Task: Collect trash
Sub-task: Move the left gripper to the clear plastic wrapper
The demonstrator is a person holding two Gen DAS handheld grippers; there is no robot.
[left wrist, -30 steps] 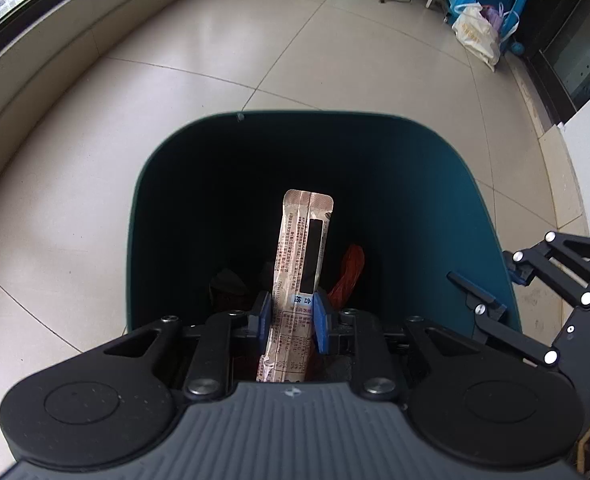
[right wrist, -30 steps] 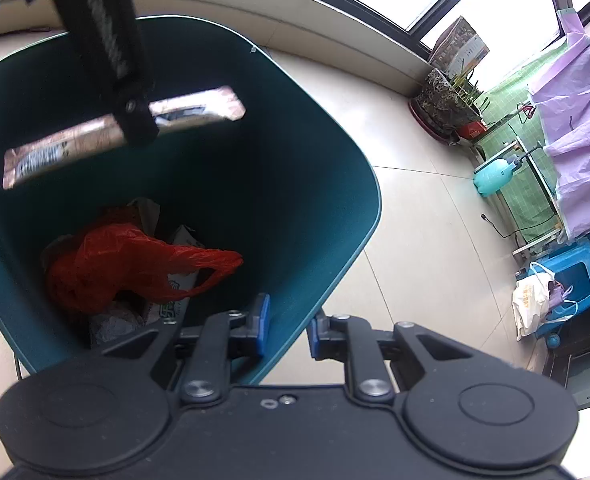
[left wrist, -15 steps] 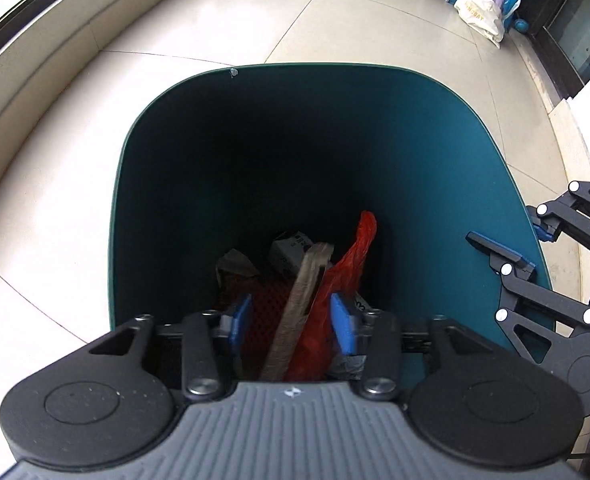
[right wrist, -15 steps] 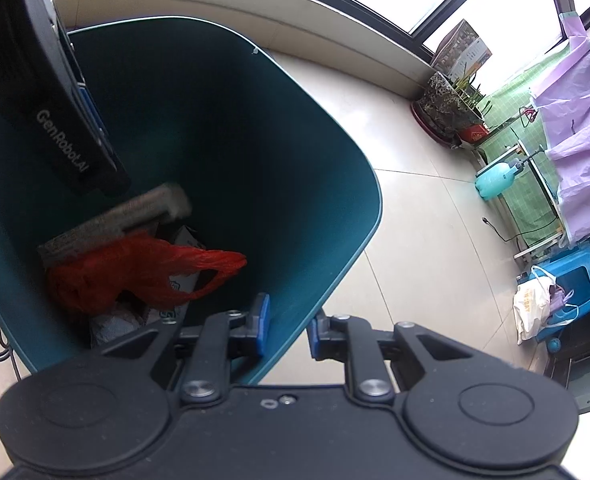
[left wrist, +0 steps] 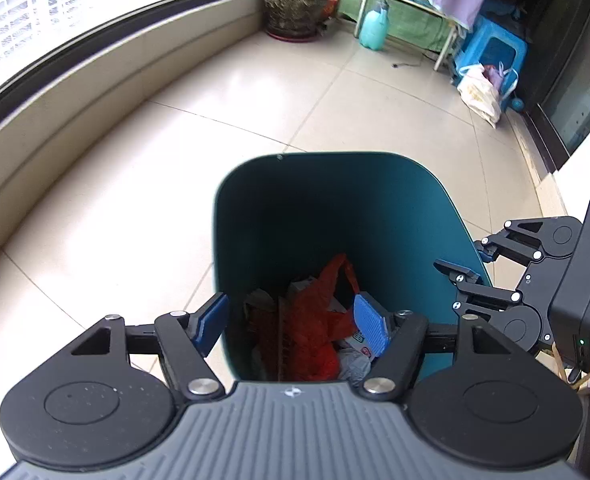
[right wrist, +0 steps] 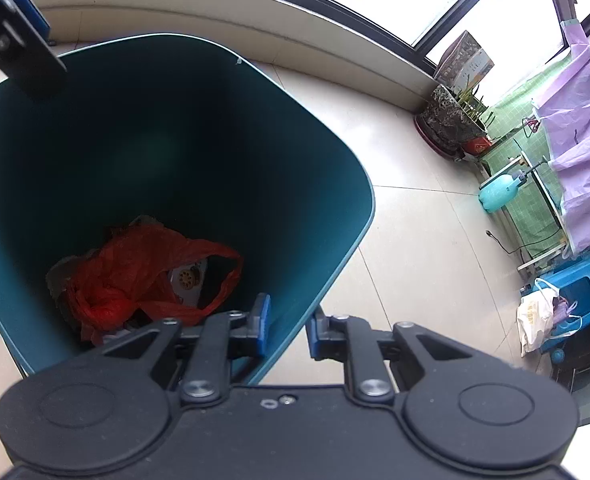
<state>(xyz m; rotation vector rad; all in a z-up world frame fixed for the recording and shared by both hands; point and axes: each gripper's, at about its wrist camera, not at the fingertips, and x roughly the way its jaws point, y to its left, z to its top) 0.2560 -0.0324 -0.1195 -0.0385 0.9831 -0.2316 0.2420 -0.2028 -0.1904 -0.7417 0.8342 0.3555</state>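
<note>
A teal trash bin stands on the tiled floor with a red plastic bag and paper scraps at its bottom. A long brown wrapper lies edge-on beside the bag. My left gripper hovers above the bin's near rim. Its jaws are opening and nothing is between them. In the right wrist view the bin and red bag fill the left half. My right gripper is shut on the bin's rim, one pad inside the wall and one outside. It also shows in the left wrist view as the right gripper.
A low window ledge curves along the left. At the far end stand a plant pot, a teal spray bottle, a blue stool and a white bag. A dark cabinet lines the right.
The left gripper let go of the long wrapper, which dropped into the bin. Its jaws spread wide and it drew back and up from the bin. The right gripper stayed on the rim.
</note>
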